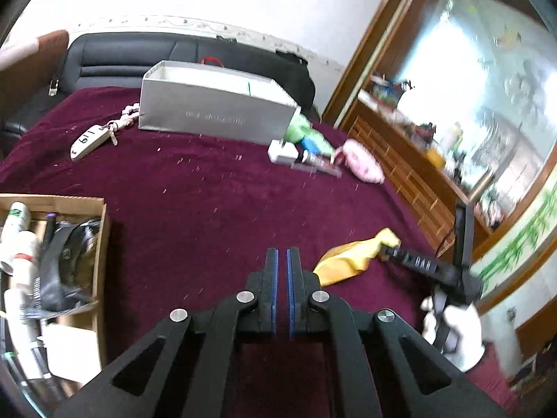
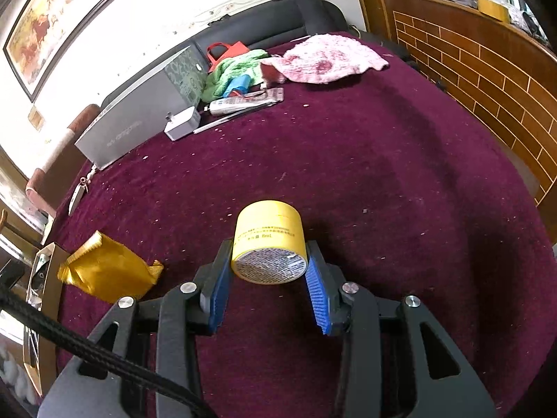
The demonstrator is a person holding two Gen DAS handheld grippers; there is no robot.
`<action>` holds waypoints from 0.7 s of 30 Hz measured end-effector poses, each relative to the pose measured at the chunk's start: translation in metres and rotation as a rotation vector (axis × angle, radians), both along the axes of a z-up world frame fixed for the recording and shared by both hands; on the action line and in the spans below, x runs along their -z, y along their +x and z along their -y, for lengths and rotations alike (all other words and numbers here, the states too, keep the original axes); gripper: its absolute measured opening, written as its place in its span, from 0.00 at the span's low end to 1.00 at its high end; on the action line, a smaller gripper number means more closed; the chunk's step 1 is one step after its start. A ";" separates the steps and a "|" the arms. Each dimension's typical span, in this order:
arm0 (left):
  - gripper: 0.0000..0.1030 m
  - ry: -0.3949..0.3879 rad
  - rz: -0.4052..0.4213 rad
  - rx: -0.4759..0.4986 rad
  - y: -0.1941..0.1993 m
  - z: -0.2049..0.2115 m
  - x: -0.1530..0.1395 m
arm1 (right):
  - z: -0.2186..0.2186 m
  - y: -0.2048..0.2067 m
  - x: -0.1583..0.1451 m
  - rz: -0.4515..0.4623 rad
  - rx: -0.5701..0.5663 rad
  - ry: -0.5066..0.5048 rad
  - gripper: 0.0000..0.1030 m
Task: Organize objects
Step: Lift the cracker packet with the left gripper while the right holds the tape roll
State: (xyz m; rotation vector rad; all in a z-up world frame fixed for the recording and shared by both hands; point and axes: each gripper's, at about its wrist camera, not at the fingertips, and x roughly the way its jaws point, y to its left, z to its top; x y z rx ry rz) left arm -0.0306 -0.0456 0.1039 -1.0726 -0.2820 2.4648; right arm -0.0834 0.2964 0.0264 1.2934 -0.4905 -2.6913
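From the left wrist we see our left tongs (image 1: 282, 261) closed and empty above the maroon table (image 1: 209, 191), a yellow pouch (image 1: 351, 256) just beside them. From the right wrist, our right tongs (image 2: 269, 261) clamp a short yellow tub (image 2: 268, 240) with printed label, beside that pouch (image 2: 104, 271).

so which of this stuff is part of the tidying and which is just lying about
Part of the job:
- yellow jar, gripped in the right gripper
- yellow packet
- cardboard box, already holding bottles
- grey box, open on top
- left gripper, shut and empty

Probably waiting or just lying about:
- key fob
- white charger
- pink cloth
- green cloth
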 end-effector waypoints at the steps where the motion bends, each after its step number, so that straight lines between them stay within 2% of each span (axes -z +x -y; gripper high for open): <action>1: 0.03 -0.005 -0.005 0.011 0.001 -0.001 0.001 | 0.004 0.001 0.001 0.006 -0.001 0.002 0.37; 2: 0.07 -0.007 -0.010 0.032 0.002 -0.007 0.002 | 0.006 0.003 0.002 0.009 -0.001 0.000 0.37; 4: 0.29 -0.012 -0.026 0.082 0.004 -0.020 0.005 | 0.014 0.011 0.003 0.017 -0.001 -0.007 0.37; 5: 0.49 -0.025 -0.052 0.118 0.007 -0.030 0.006 | 0.016 0.014 0.002 0.018 -0.001 -0.012 0.37; 6: 0.56 -0.056 -0.096 0.163 0.011 -0.044 0.009 | 0.018 0.017 0.002 0.018 0.000 -0.018 0.37; 8: 0.56 -0.140 -0.154 0.243 0.018 -0.071 0.014 | 0.018 0.019 0.004 0.014 0.009 -0.030 0.37; 10: 0.56 -0.214 -0.166 0.299 0.017 -0.096 0.021 | 0.016 0.018 0.005 0.009 0.010 -0.046 0.37; 11: 0.56 -0.223 -0.161 0.311 0.014 -0.105 0.024 | 0.014 0.018 0.006 0.005 0.009 -0.058 0.37; 17: 0.56 -0.162 -0.068 0.304 -0.021 -0.140 0.046 | 0.011 0.016 0.007 -0.003 -0.014 -0.083 0.37; 21: 0.57 -0.161 -0.006 0.330 -0.026 -0.163 0.065 | 0.003 0.014 0.009 0.007 -0.018 -0.139 0.37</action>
